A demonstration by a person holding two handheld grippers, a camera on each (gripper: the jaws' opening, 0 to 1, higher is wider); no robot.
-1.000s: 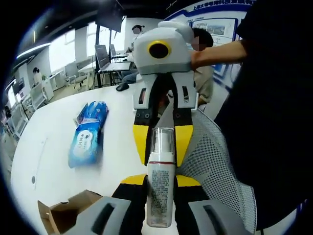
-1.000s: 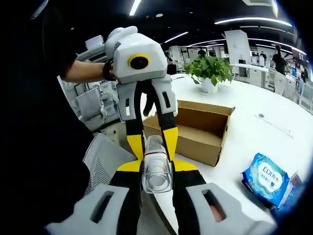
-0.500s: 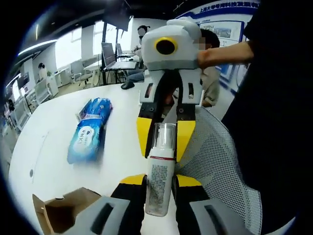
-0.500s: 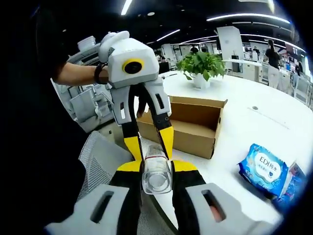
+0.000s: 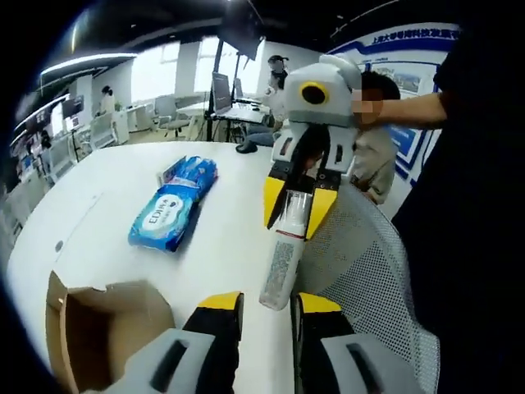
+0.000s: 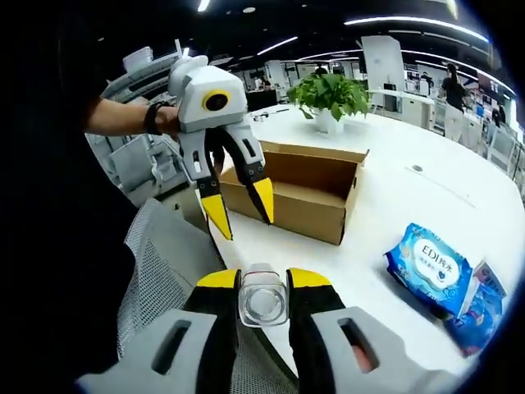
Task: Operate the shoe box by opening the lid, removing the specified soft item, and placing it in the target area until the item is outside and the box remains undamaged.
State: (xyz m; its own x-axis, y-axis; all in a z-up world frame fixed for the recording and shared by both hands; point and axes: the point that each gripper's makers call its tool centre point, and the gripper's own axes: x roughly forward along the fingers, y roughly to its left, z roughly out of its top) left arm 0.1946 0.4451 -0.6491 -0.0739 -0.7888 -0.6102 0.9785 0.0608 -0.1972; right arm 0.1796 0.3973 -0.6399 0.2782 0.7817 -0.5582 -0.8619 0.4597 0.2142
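An open brown cardboard box (image 6: 295, 193) stands on the white table (image 6: 394, 213); its corner (image 5: 98, 328) also shows low in the left gripper view. A soft blue wipes pack (image 5: 168, 213) (image 6: 435, 267) lies on the table outside the box. My right gripper (image 6: 262, 283) (image 5: 297, 215) is shut on the clear cap end of a white pump bottle (image 5: 280, 263) (image 6: 262, 300). My left gripper (image 5: 267, 305) (image 6: 238, 217) is open, with its jaws apart. It sits just off the bottle's base and holds nothing.
A second blue pack (image 6: 480, 316) (image 5: 193, 172) lies touching the first. A grey mesh chair back (image 5: 361, 279) (image 6: 160, 271) is right under both grippers. A potted plant (image 6: 332, 94) stands behind the box. People and desks are in the background.
My left gripper has opened, let go of the bottle and drawn back. The right gripper keeps hold of the bottle's cap end.
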